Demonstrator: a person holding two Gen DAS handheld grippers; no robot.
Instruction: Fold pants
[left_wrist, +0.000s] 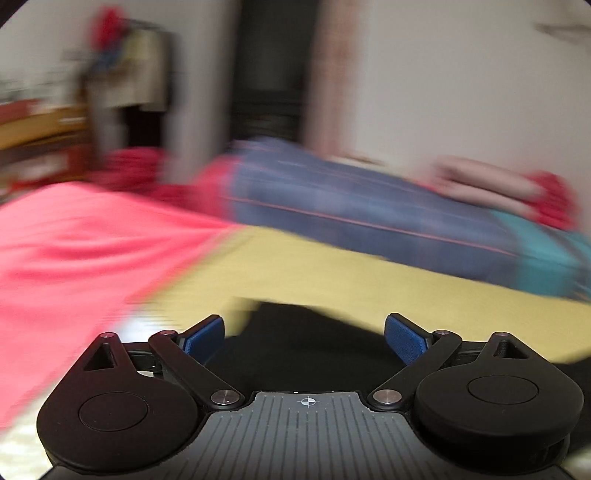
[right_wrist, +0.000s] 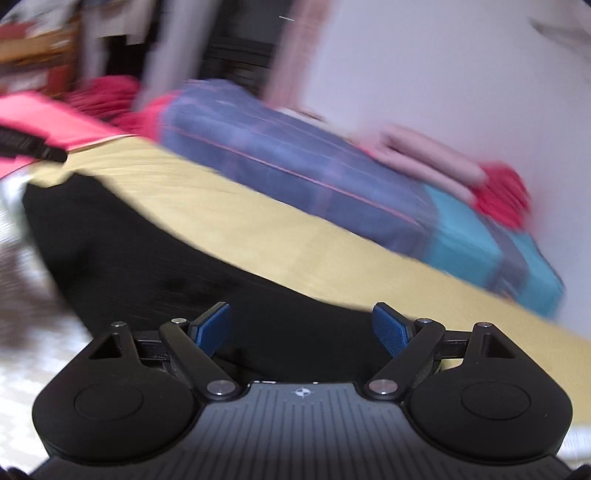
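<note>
The black pants (right_wrist: 155, 266) lie on a yellow bedsheet (right_wrist: 266, 236), and in the right wrist view their long axis runs from the upper left down toward the lower right, passing under the claw. In the left wrist view only 1 end of them (left_wrist: 303, 343) shows, dark and flat just ahead of the fingers, cut off by the claw body below. Heavy motion blur hides seams, waistband and cuffs, so which end is which cannot be told.

The left claw (left_wrist: 304, 334) has its 2 blue-padded fingers spread wide with nothing between them. The right claw (right_wrist: 302, 326) is likewise spread wide and grips nothing; black cloth lies beneath the gap, but whether the pads touch it cannot be told.

Beyond the pants, a blue plaid bundle (right_wrist: 295, 162) with a teal end (right_wrist: 476, 240) lies across the bed, with a pinkish roll and red cloth (right_wrist: 502, 192) on top of it. A pink-red blanket (left_wrist: 81, 251) covers the bed's left part. A pale wall (left_wrist: 461, 74) stands behind, with a dark doorway (left_wrist: 273, 66) and blurred wooden shelving (left_wrist: 40, 125) at far left.
</note>
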